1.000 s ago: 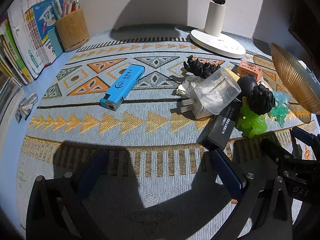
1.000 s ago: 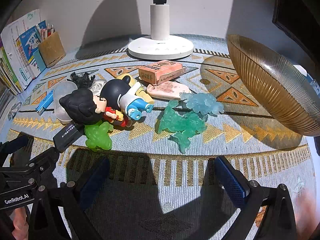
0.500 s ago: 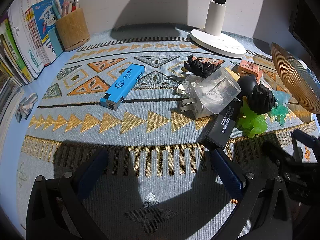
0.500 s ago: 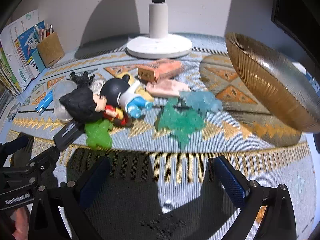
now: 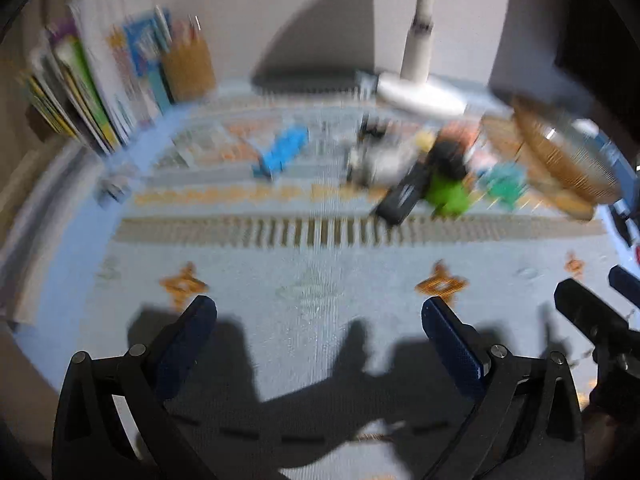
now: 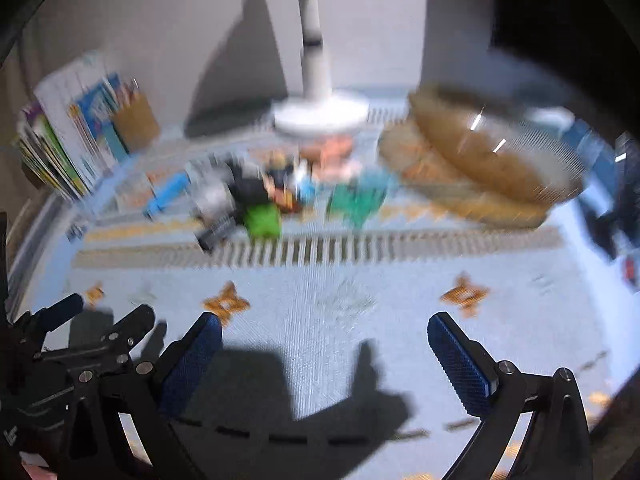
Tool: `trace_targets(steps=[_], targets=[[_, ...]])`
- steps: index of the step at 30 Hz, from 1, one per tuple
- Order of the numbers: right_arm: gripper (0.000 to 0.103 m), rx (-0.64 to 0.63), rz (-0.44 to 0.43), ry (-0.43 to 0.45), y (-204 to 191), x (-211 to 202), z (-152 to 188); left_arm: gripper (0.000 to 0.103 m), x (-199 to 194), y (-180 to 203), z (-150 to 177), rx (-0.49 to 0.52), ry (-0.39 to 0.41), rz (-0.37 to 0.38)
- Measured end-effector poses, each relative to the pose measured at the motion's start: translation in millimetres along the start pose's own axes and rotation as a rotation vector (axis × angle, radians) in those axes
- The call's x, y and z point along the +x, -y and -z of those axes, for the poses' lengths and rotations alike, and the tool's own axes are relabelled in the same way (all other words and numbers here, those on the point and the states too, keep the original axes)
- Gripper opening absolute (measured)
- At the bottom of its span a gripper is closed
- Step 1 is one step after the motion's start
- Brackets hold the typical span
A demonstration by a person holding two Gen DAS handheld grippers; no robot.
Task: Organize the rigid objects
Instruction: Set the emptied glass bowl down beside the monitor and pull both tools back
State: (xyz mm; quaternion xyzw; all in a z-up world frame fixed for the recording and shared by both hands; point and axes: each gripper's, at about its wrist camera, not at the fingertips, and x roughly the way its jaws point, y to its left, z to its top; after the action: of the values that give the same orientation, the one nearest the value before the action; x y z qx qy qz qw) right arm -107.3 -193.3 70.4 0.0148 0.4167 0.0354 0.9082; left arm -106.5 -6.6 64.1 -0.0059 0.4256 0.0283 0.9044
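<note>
The patterned tabletop (image 5: 320,288) fills both blurred views. An amber ribbed bowl (image 6: 492,160) stands at the far right, near the white lamp base (image 6: 320,114). The cluster of small toys (image 6: 276,196) lies mid-table, well ahead of both grippers. The left gripper (image 5: 320,322) and the right gripper (image 6: 325,338) hang with jaws spread wide, released, nothing between them.

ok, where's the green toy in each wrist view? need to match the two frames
Left wrist: green toy sits right of centre, mid-height, just right of the black stick.
Right wrist: green toy sits left of centre, mid-height, blurred.
Shared landmark: white lamp base, behind the pile in both.
</note>
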Motion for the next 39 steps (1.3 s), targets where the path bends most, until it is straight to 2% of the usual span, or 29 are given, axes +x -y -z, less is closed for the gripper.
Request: trace_targets(steps=[5, 7, 13, 26, 39], targets=[[0.103, -0.001, 0.046, 0.152, 0.0, -72.3, -2.5, 0.102, -78.0, -0.3, -0.7, -0.035, 0.172, 0.017], [0.103, -0.01, 0.046, 0.166, -1.3, -88.6, -4.3, 0.102, -99.1, 0.4, 0.5, -0.045, 0.205, 0.04], [0.103, 0.008, 0.03, 0.193, 10.8, -118.8, 2.3, 0.102, -139.7, 8.8, 9.1, -0.019, 0.302, -0.009], [0.103, 0.006, 0.036, 0.242, 15.9, -148.3, 18.1, 0.102, -173.8, 19.3, 27.3, 0.004, 0.353, 0.02], [0.103, 0.001, 0.036, 0.285, 13.7, -171.5, 29.9, 0.102, -188.5, 15.5, 39.9, -0.033, 0.366, 0.07]])
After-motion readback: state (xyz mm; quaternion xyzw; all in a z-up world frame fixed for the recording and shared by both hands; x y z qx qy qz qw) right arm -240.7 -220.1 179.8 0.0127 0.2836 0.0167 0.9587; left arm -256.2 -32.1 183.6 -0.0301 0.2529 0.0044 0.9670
